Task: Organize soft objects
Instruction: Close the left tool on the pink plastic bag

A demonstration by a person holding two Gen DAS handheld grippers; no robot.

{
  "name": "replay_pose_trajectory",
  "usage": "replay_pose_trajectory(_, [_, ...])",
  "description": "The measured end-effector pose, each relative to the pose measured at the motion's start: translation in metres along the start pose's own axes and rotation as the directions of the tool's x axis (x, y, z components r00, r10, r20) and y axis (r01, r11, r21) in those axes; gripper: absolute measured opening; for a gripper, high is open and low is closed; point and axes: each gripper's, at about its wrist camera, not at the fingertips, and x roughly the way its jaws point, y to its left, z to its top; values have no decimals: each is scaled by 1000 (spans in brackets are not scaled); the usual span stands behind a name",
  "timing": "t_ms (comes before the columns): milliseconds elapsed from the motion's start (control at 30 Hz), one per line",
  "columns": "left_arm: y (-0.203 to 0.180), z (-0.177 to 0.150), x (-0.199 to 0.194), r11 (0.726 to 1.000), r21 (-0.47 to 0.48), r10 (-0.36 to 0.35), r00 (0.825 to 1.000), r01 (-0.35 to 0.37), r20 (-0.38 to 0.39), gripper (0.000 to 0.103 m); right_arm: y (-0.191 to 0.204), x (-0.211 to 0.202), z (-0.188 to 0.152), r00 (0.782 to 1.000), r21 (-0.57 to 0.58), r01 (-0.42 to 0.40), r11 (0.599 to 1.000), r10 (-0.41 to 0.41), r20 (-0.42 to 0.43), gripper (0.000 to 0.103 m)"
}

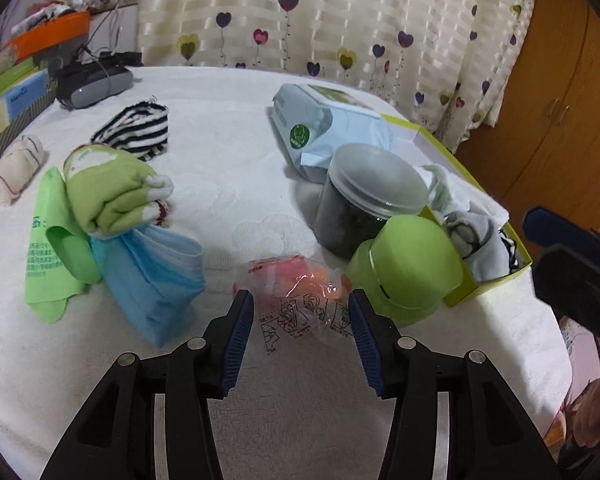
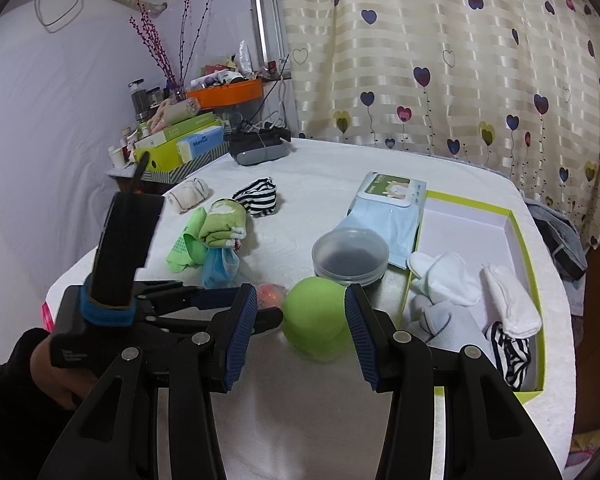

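Left claw (image 1: 301, 312) spread wide, empty, over clear plastic packet (image 1: 300, 300) on white bed (image 1: 228, 184). Green cloth roll (image 1: 112, 196) atop blue cloth (image 1: 156, 280) at left. Green bottle (image 1: 408, 268) beside dark jar (image 1: 364, 200) at right.

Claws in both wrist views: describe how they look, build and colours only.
Each claw, left claw and right claw, has black angular plastic linkage arms with silver round pivot pins and two flat fingers faced with ribbed blue pads. In the right wrist view, the left unit carries a black upright block strapped by a blue band.
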Motion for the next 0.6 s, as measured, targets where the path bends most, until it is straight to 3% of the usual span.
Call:
replay_pose_trajectory(233, [-1, -3, -3, 999, 21, 36, 999, -37, 22, 29, -3, -1, -1, 1000, 14, 3, 1000, -3, 6, 47])
replay_pose_trajectory(433, [3, -7, -22, 1000, 16, 23, 998, -23, 53, 24, 0, -3, -1, 1000, 7, 2, 1000, -2, 11, 47])
replay_pose_trajectory(600, [8, -9, -55, 1000, 9, 16, 992, -18, 122, 24, 11, -3, 2, 1000, -9, -10, 1000, 10, 18, 47])
